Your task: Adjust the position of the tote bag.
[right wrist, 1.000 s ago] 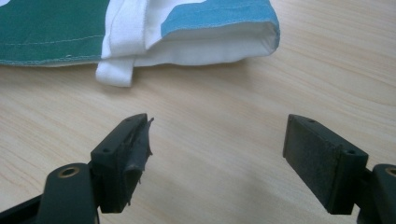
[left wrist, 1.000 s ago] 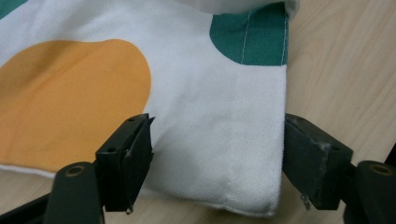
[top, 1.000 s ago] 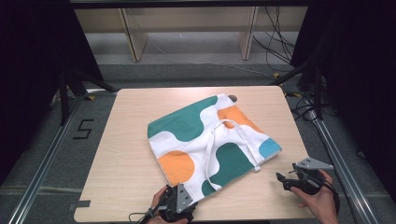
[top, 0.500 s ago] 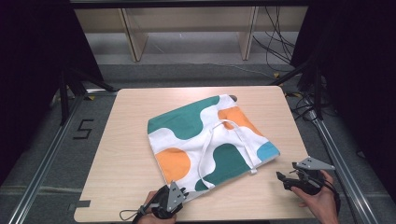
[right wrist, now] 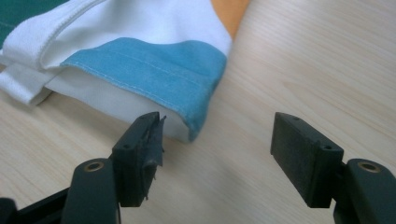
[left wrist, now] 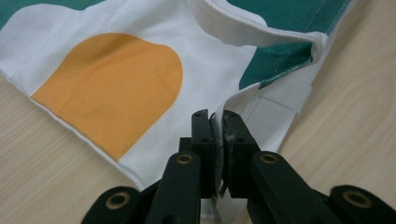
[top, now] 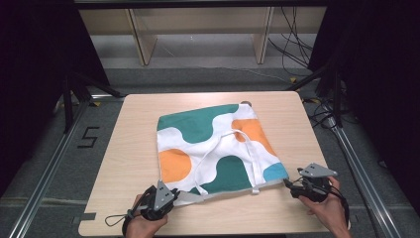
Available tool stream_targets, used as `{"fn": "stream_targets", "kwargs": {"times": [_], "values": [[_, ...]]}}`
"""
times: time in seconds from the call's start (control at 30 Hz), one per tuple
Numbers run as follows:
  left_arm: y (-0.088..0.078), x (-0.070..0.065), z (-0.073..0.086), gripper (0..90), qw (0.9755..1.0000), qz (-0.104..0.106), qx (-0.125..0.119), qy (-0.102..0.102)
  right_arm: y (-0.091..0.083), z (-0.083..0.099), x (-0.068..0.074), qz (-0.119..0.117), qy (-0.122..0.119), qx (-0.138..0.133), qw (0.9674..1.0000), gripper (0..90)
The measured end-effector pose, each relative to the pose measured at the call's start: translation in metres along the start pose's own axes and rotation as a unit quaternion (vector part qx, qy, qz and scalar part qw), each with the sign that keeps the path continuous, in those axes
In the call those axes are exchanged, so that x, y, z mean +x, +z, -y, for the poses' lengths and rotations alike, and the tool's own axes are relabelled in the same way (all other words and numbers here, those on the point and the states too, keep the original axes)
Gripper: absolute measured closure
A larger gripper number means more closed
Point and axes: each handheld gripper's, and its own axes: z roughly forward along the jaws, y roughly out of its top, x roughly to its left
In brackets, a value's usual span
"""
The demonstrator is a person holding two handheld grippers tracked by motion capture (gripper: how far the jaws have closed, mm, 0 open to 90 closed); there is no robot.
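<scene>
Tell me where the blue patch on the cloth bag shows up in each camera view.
High view: the blue patch sits at the bag's near right corner, just left of the right tongs.
Left gripper view: not in it; the orange patch and green areas are what show there.
Right gripper view: upper middle, just beyond the open jaws.
Shared landmark: the white strap, left of the blue patch, seen top left in the right gripper view.

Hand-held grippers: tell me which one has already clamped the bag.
The left hand-held gripper: its jaws are shut on the tote bag's white near edge. The right hand-held gripper is open, just short of the blue corner.
</scene>
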Motion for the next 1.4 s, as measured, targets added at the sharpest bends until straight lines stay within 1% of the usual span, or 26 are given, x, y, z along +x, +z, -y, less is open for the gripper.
{"fn": "stream_targets", "kwargs": {"times": [0.07,0.1,0.17,0.2,0.3,0.37,0.4,0.43,0.47,0.5,0.57,0.6,0.67,0.77,0.83,0.87,0.9,0.93,0.97,1.03,1.07,1.1,1.2,1.3,1.33,1.4], "values": [[0.0,0.001,0.0,84.2,1.0,-0.002,-0.002,-0.002,0.002,-0.001,0.003,-0.003,-0.006,0.003,1.0,35.1],[0.001,0.003,0.0,83.8,0.9999,0.0,0.009,0.01,0.006,-0.004,0.01,-0.003,-0.011,0.007,0.9999,37.0],[0.002,0.003,0.001,83.6,1.0,0.002,0.006,0.006,0.01,-0.009,0.008,-0.004,-0.045,0.004,0.999,39.1],[0.002,0.004,0.001,83.5,0.9999,0.002,0.007,0.007,0.012,-0.012,0.011,-0.008,-0.043,0.009,0.999,41.7],[0.002,0.003,0.001,83.3,1.0,0.001,0.003,-0.002,0.02,-0.018,0.014,-0.015,-0.072,0.007,0.9972,53.4],[0.002,0.005,0.001,83.2,0.9999,0.001,0.009,0.007,0.023,-0.02,0.015,-0.016,-0.082,0.011,0.9964,56.1],[0.003,0.007,0.001,83.2,0.9998,0.006,0.01,0.014,0.025,-0.021,0.019,-0.004,-0.095,0.021,0.9953,66.8],[0.004,0.005,0.002,83.3,1.0,0.003,0.001,-0.004,0.025,-0.021,0.019,0.002,-0.1,0.021,0.9947,70.3],[0.004,0.005,0.002,83.3,1.0,0.0,0.001,-0.005,0.024,-0.022,0.018,0.004,-0.111,0.014,0.9937,74.2],[0.002,0.009,0.001,83.4,0.9998,0.001,0.01,0.015,0.023,-0.022,0.017,0.004,-0.114,0.012,0.9934,75.5],[0.004,0.009,0.002,83.6,1.0,-0.002,0.0,-0.005,0.018,-0.021,0.022,0.001,-0.101,0.016,0.9948,79.8],[0.003,0.012,0.001,83.7,0.9999,-0.004,0.01,0.01,0.015,-0.02,0.023,0.002,-0.108,0.011,0.9941,81.3],[0.005,0.013,0.002,83.6,1.0,-0.007,0.005,0.002,0.009,-0.016,0.031,-0.005,-0.112,0.014,0.9936,83.9],[0.008,0.016,0.002,83.6,0.9999,0.0,0.008,0.008,-0.004,-0.007,0.041,-0.019,-0.118,0.019,0.9927,84.1],[0.012,0.014,0.001,83.6,1.0,0.0,0.003,0.001,-0.017,-0.001,0.047,-0.009,-0.098,0.016,0.995,84.3],[0.013,0.014,0.0,83.6,0.9999,0.0,0.006,0.008,-0.02,0.001,0.047,-0.009,-0.1,0.01,0.9949,84.3],[0.014,0.012,0.0,83.6,0.9998,0.004,0.016,-0.005,-0.024,0.003,0.048,-0.012,-0.101,0.005,0.9948,84.2],[0.017,0.011,-0.001,83.3,0.9998,-0.001,0.01,-0.016,-0.028,0.006,0.049,-0.012,-0.097,0.006,0.9952,84.2],[0.019,0.015,-0.002,82.5,0.9999,0.0,0.007,0.012,-0.029,0.008,0.05,-0.016,-0.095,0.006,0.9953,83.9],[0.019,0.017,-0.002,77.6,0.9998,0.001,0.011,0.018,-0.029,0.01,0.048,-0.021,-0.092,0.001,0.9955,80.6],[0.02,0.018,-0.001,74.3,0.9998,0.003,0.016,0.014,-0.027,0.01,0.047,-0.023,-0.078,-0.004,0.9967,77.4],[0.021,0.016,0.001,70.0,1.0,-0.002,0.008,-0.005,-0.026,0.01,0.046,-0.025,-0.072,-0.008,0.997,72.4],[0.017,0.017,0.005,62.2,0.9998,0.001,0.018,0.003,-0.021,0.007,0.05,-0.025,-0.073,-0.009,0.997,60.9],[0.018,0.016,0.007,54.7,0.9993,-0.004,0.036,0.01,-0.017,0.002,0.057,-0.023,-0.095,-0.017,0.9951,61.1],[0.018,0.016,0.007,51.8,0.9983,-0.015,0.055,0.007,-0.016,0.0,0.057,-0.022,-0.101,-0.021,0.9944,62.6],[0.02,0.017,0.009,50.2,0.9978,-0.024,0.061,-0.012,-0.016,-0.003,0.056,-0.02,-0.097,-0.035,0.9945,68.0]]}}
